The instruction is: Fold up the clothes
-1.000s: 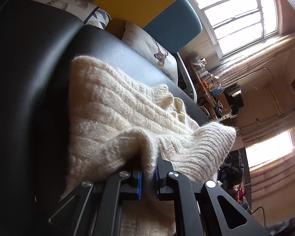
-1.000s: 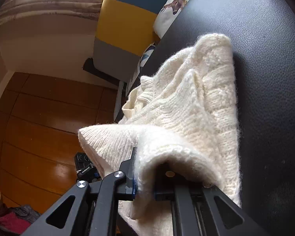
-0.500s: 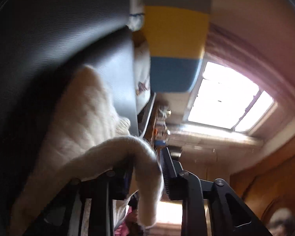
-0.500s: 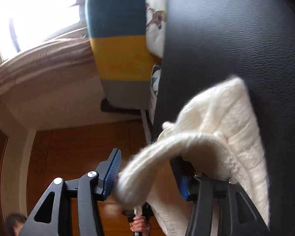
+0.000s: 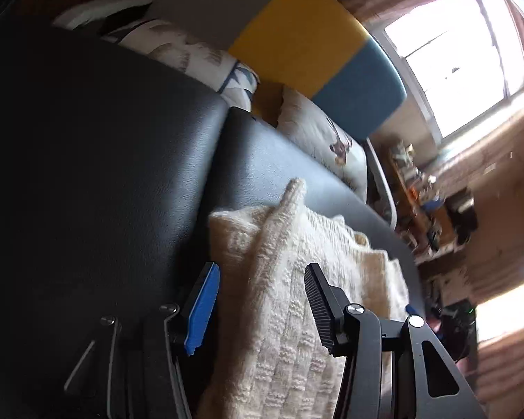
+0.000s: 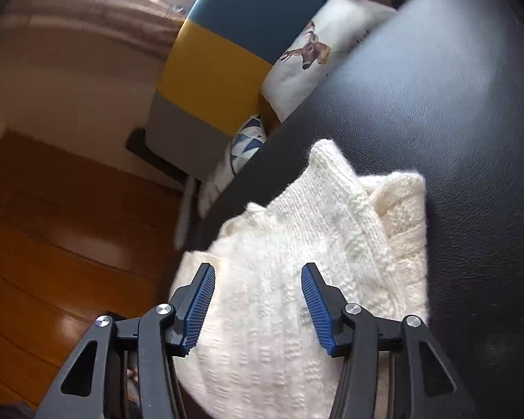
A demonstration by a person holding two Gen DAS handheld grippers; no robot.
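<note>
A cream knitted sweater point(image 5: 297, 279) lies folded on a black leather seat point(image 5: 122, 160). My left gripper point(image 5: 262, 300) is open just above the sweater, its fingers point(image 5: 202, 307) spread with knit showing between them but not clamped. From the right wrist view the same sweater point(image 6: 297, 262) lies in a folded heap, one folded edge peaking up near its far end. My right gripper point(image 6: 256, 307) is open too, its blue pads point(image 6: 316, 310) standing apart over the fabric. The near part of the sweater is hidden under both grippers.
The black seat point(image 6: 436, 104) stretches away beyond the sweater. A deer-print cushion point(image 5: 328, 143) and a patterned cushion point(image 5: 199, 59) lean against a grey, yellow and blue backrest point(image 5: 297, 45). A cluttered desk point(image 5: 422, 195) stands under a bright window. Wooden floor point(image 6: 52, 244) lies beside the seat.
Both grippers were shut on the sweater's edge a second ago, carried it over, then opened. The lifted part now lies folded on top of the rest.
</note>
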